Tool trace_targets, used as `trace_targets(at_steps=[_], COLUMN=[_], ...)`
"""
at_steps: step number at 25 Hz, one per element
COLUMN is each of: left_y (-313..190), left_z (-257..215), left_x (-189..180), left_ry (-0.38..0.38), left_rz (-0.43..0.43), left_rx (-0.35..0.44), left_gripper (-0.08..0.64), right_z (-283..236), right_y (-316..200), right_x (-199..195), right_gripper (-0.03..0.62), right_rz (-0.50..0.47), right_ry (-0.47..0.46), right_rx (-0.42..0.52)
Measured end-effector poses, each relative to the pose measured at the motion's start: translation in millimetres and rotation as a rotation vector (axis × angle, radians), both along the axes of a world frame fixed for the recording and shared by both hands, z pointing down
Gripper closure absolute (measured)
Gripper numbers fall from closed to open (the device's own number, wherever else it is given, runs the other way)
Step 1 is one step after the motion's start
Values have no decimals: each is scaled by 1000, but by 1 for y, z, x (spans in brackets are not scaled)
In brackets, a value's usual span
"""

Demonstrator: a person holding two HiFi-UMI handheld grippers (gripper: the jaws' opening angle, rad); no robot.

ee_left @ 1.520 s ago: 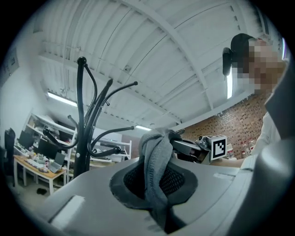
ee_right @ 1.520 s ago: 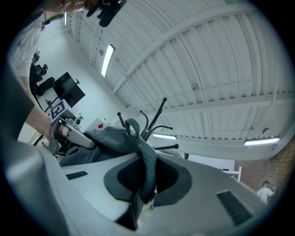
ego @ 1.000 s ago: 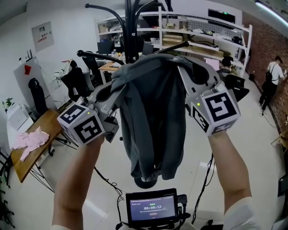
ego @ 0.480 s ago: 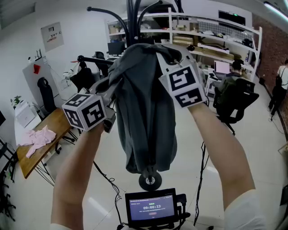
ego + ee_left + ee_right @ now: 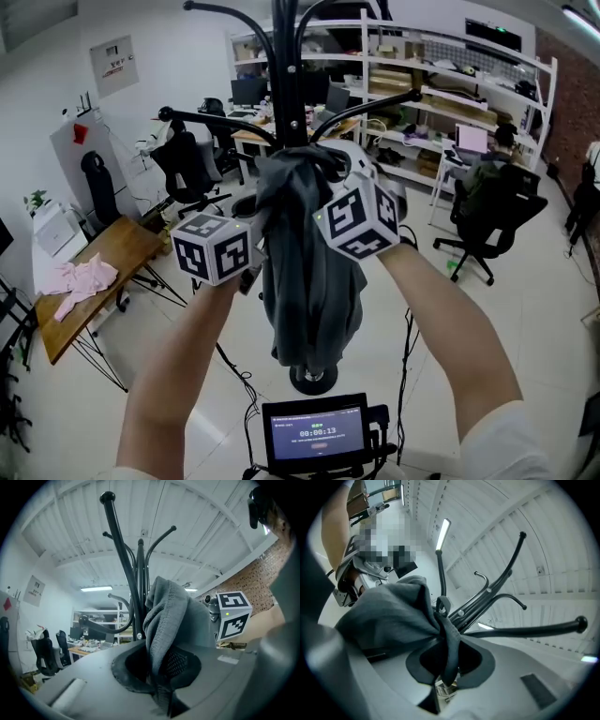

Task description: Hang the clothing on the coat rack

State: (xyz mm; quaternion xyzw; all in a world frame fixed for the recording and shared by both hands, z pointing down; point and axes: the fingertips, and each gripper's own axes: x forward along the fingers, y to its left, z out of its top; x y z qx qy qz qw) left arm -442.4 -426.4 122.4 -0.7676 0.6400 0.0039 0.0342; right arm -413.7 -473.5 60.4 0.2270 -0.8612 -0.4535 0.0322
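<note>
A soft, fleecy grey garment (image 5: 311, 281) hangs as a long, limp bundle against the pole of the black metal coat rack (image 5: 284, 84), its long axis vertical. The fingers of the left gripper (image 5: 159, 686) are pinched tight on a thick fold. Those of the right gripper (image 5: 446, 679) clamp a narrow strip beside the rack's curved, knob-tipped hooks.

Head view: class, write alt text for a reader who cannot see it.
The left gripper and right gripper, both shut on a grey garment, hold it up at a black coat rack. Desks, chairs and shelves stand behind.
</note>
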Motion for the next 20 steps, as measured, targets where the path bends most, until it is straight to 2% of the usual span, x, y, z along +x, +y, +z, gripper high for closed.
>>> trace_targets(at_steps=[6,12,20], left_y=[-7,-15,-7], left_z=[20,51,67], left_x=[12,16,40], left_ry=[72,199,222], left_rz=[59,99,164], left_rx=[-20,-56,-17], left_gripper=[534,526,524], right_z=[32,68,100], right_y=[-10,-11,9], right_x=[8,25,56], right_gripper=[561,563,563], right_rz=[-2,-30,-82], right_ry=[15,28,-41], right_rx=[-63,-134,-202])
